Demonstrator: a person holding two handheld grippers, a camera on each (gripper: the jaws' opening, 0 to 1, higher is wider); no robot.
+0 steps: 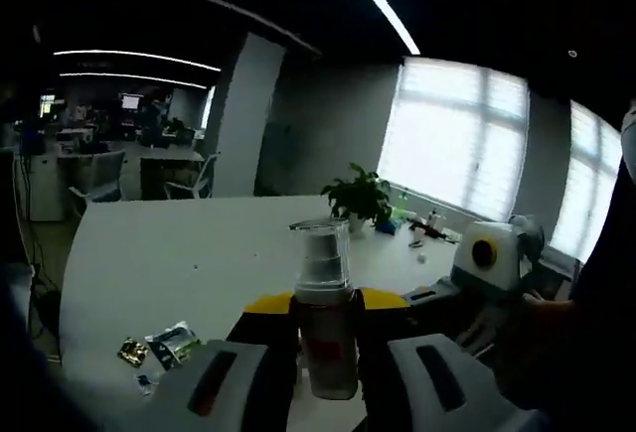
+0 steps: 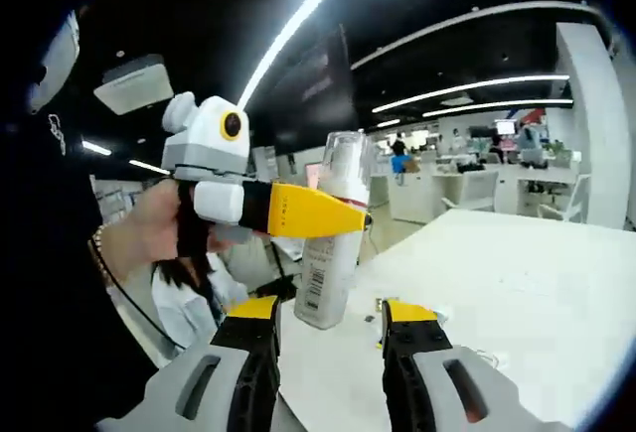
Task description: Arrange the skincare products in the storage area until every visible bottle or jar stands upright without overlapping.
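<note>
Left tool (image 1: 328, 353) was clamped on the clear-capped white pump bottle (image 1: 324, 283), held upright with its long axis vertical, lifted above the big white worktop (image 1: 179, 253). A few small sachets (image 1: 159, 346) lay off to the left. Over on the right, the right tool (image 2: 328, 328) sat wide apart with nothing in it, and the bottle (image 2: 333, 238) hung just ahead of its tips, so the left one was clearly nearer.
</note>
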